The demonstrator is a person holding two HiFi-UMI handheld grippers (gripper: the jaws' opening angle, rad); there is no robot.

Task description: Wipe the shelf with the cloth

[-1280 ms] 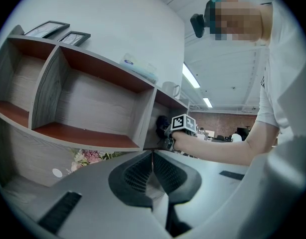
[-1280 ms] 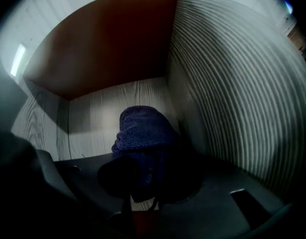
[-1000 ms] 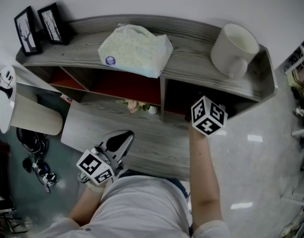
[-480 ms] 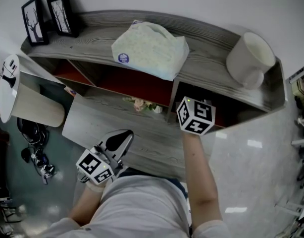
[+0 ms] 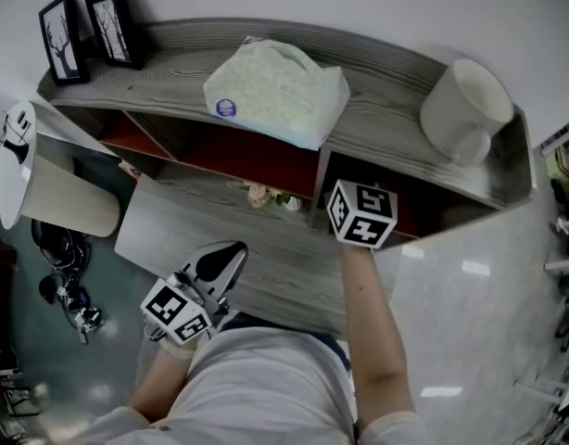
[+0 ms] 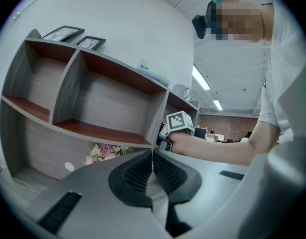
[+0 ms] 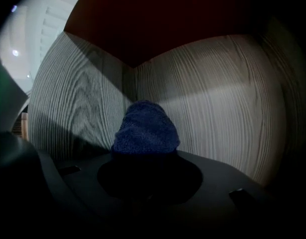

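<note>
The grey wooden shelf [image 5: 386, 119] has red-lined compartments. My right gripper [image 7: 145, 156] reaches into the right-hand compartment; in the head view only its marker cube [image 5: 361, 213] and the forearm show. It is shut on a dark blue cloth [image 7: 145, 128], bunched between the jaws and close to the compartment's grey back wall near the corner; whether the cloth touches the wall I cannot tell. My left gripper [image 5: 231, 253] hangs shut and empty in front of the body, below the shelf. Its own view shows the jaws [image 6: 152, 156] together, with the right gripper's cube [image 6: 179, 122] beyond.
On the shelf top lie a soft tissue pack [image 5: 275, 91], a white mug [image 5: 465, 109] at the right and two framed pictures [image 5: 85, 31] at the left. Small flowers [image 5: 264, 196] sit in a lower compartment. A white stool [image 5: 44, 202] stands at the left.
My right gripper has slid left inside the compartment, toward the dividing wall, with the cloth in it. The head view shifted a little. The left gripper stayed put.
</note>
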